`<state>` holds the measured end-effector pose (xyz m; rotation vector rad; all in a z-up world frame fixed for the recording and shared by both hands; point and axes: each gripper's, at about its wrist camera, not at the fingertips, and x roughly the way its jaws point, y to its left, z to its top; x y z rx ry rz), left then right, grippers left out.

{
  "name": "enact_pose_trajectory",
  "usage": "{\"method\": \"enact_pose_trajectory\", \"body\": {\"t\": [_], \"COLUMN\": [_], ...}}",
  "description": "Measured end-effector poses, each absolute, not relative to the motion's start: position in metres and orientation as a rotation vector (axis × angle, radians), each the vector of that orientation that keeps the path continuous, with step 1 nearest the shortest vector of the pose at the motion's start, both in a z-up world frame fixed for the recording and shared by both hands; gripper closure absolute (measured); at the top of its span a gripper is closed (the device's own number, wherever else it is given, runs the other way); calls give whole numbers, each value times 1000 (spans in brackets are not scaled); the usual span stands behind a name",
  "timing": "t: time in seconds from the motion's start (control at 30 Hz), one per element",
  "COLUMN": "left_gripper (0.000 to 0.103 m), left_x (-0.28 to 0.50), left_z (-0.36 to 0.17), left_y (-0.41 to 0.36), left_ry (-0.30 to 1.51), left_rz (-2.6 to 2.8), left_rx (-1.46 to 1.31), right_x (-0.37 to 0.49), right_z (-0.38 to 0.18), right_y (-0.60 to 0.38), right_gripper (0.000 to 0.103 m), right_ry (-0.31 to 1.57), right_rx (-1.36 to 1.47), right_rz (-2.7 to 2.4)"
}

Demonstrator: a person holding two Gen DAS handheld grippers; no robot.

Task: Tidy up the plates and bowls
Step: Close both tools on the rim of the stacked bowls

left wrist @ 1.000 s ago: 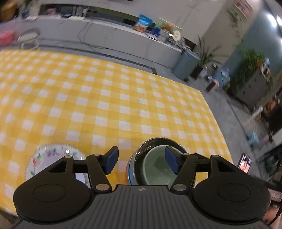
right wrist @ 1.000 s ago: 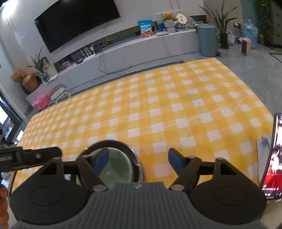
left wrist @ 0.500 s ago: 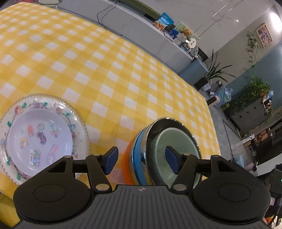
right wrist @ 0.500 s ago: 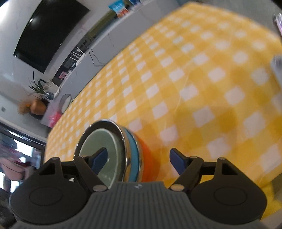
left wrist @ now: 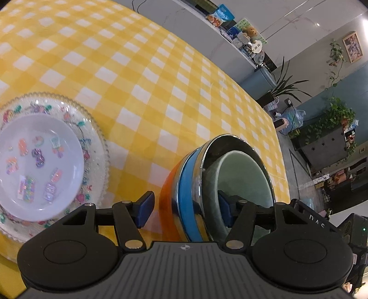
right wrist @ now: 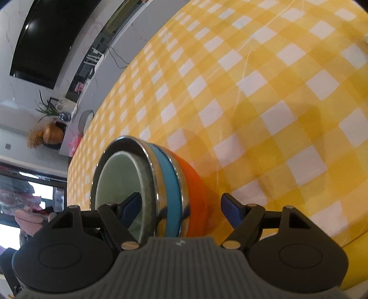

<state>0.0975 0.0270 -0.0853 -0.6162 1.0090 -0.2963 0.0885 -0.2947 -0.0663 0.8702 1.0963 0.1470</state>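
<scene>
**Nested bowls beside stacked plates**

On the table: stack of nested bowls at the near edge — each inside the next. Left of it, apart: small plate on a larger plate. Behind: a long counter.

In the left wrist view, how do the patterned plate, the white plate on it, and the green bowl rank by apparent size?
1. Patterned plate, the widest.
2. White plate and green bowl: the plate looks slightly wider, but the bowl is tilted and partly hidden by the left gripper, so I leave them unranked.
</scene>
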Motion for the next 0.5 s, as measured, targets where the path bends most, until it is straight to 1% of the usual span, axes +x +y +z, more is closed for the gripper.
{"method": "enact_pose_trajectory", "body": {"t": [0.17, 0.27, 0.43, 0.5], "left_gripper": [35, 37, 39, 41], "left_x": [102, 102, 102, 103], "left_z": [-92, -95, -93, -92], "left_y": [25, 25, 23, 21], "left_ry": [1040, 1045, 1042, 1042], "left_rz": [-311, -314, -310, -309], "left_rx": [-640, -655, -631, -625], "right_x": [88, 91, 94, 94], "right_z": [-67, -67, -66, -66], "right_y": [-293, -292, -289, -288], "right_gripper": [32, 37, 50, 51], "right_ry": [1100, 1094, 1094, 1093], "right_rx": [868, 865, 818, 810], "right_rz": [158, 165, 155, 151]}}
